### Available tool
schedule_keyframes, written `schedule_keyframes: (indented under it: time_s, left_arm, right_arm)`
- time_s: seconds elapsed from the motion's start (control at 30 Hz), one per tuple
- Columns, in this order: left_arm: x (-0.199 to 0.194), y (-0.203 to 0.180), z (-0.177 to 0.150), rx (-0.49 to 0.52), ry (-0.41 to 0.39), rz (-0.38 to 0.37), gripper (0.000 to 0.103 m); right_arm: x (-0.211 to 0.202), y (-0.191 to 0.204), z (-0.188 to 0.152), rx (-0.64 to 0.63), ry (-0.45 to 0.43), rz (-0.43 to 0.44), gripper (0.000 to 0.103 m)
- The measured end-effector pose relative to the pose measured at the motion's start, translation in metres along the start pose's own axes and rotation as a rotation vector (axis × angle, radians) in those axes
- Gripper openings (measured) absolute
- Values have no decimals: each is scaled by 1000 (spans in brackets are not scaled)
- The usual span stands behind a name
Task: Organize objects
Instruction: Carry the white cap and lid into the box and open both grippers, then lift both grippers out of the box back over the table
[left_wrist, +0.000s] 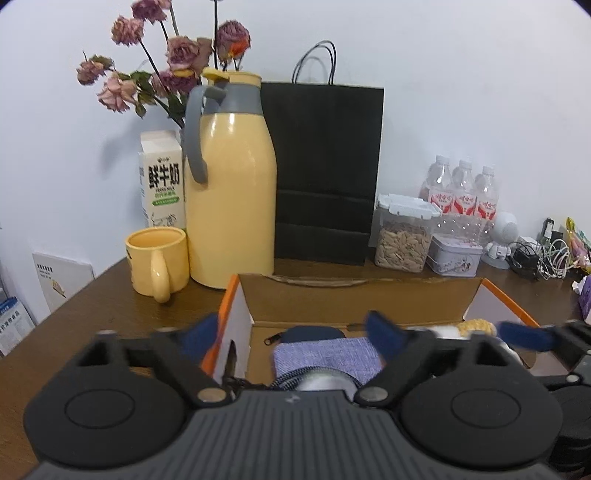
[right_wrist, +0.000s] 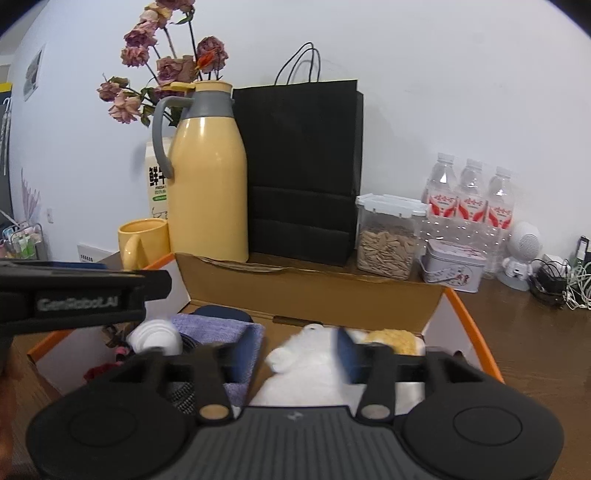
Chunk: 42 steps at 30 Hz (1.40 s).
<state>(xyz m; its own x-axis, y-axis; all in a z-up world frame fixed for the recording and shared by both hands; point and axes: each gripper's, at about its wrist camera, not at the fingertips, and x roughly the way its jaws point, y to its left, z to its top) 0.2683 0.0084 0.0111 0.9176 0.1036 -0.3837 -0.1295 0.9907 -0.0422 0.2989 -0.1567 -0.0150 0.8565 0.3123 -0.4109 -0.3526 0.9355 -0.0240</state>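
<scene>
Setting: brown wooden table (left_wrist: 103, 295) against a pale wall, crowded along the back.
Box: open orange-edged cardboard box (left_wrist: 369, 299) at the near edge, below both grippers; it already holds the soft items. Light and stiff-walled, it is best moved by its sides, I judge.
Background goods: yellow thermos jug (left_wrist: 231, 184), black paper bag (left_wrist: 325, 166), milk carton (left_wrist: 161, 181), yellow mug (left_wrist: 159, 260), seed jar (left_wrist: 402, 240), water bottles (left_wrist: 461, 192), small tin (left_wrist: 456, 254).
White plush toy (right_wrist: 314, 369): lies in the box's right half, directly under the right gripper. Probably very light and squashy; pinch a fold of its body rather than a limb.
Purple knit cloth (left_wrist: 328, 356): lies in the left half over a dark zip pouch (left_wrist: 314, 332). Limp, likely to drape; take it by a bunched edge.
Left gripper (left_wrist: 291, 338): jaws spread wide over the cloth, holding nothing.
Right gripper (right_wrist: 291, 354): jaws apart above the plush; whether a pad touches the fur cannot be told.
</scene>
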Motion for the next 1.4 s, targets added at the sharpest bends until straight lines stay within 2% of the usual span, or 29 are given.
schedule_keyframes:
  time_s: [0.03,0.1,0.27,0.7,1.03,1.4]
  left_arm:
    - [-3,0,0,-1,-13,1,103]
    - [-6,0,1,-8,-30,4,103]
    - [-10,1,3,-13,-35,3,103]
    - [-30,1,6,-18,-66,-41,103]
    - [-60,18,8,-24,-50,-46,103]
    - [-96,43,-5,8,-21,-21,103]
  right_arm:
    - [-2,-1,0,-2,-10,-14,97]
    - [-7,-2,0,3,-26,-27,103]
    - [-8,-4,1,9,-9,-30,103]
    - [-33,-1,2,-11,-46,-32,103]
    - [-82,-3,2,-42,-100,-17,103]
    - [-123,3,-20,-85,-68,-1,103]
